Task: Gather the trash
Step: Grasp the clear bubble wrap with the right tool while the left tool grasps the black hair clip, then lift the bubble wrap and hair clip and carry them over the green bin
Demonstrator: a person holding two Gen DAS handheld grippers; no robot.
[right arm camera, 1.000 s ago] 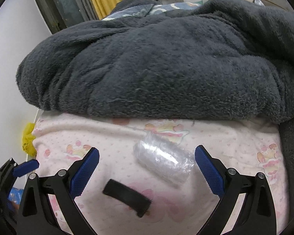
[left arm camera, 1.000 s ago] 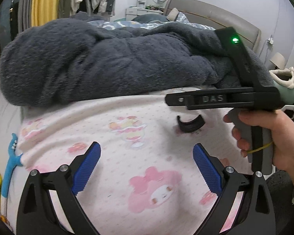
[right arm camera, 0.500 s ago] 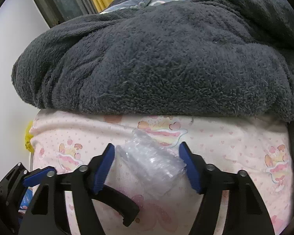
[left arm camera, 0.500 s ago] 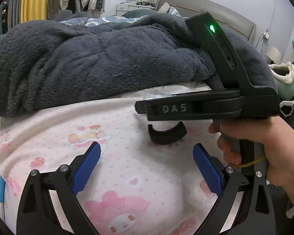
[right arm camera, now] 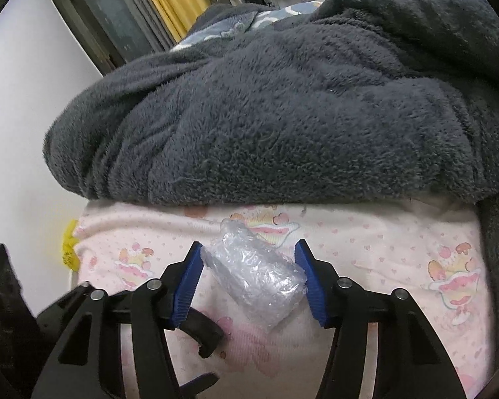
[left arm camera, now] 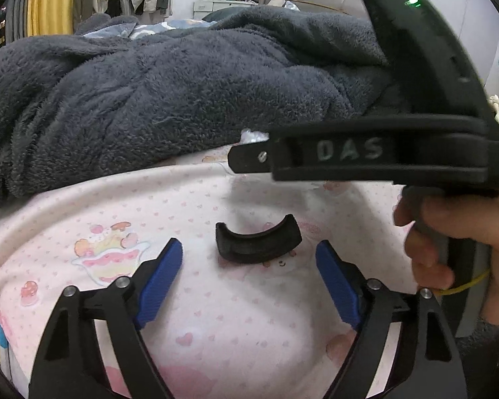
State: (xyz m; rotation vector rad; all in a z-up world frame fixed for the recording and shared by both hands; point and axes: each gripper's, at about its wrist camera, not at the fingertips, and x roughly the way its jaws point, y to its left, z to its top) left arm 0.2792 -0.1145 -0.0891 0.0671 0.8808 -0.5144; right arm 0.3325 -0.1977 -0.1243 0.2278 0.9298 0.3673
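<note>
A crumpled clear plastic wrapper (right arm camera: pixel 256 276) lies on the pink cartoon-print sheet (right arm camera: pixel 382 259). My right gripper (right arm camera: pixel 249 282) has its blue pads on both sides of the wrapper, touching it. A black curved plastic piece (left arm camera: pixel 257 244) lies on the sheet (left arm camera: pixel 216 332) just ahead of my left gripper (left arm camera: pixel 249 279), which is open and empty. The same piece shows in the right wrist view (right arm camera: pixel 204 332), partly behind the left finger. The right gripper's black body (left arm camera: pixel 382 156) crosses the left wrist view above the piece.
A thick dark grey fleece blanket (right arm camera: pixel 282 106) is heaped on the bed behind the sheet, also in the left wrist view (left arm camera: pixel 149 99). A yellow object (right arm camera: pixel 69 246) sits at the bed's left edge. Hanging clothes, curtains and a headboard stand further back.
My right gripper has moved forward and closed from wide open onto the wrapper. My left gripper has moved closer to the black curved piece and narrowed slightly.
</note>
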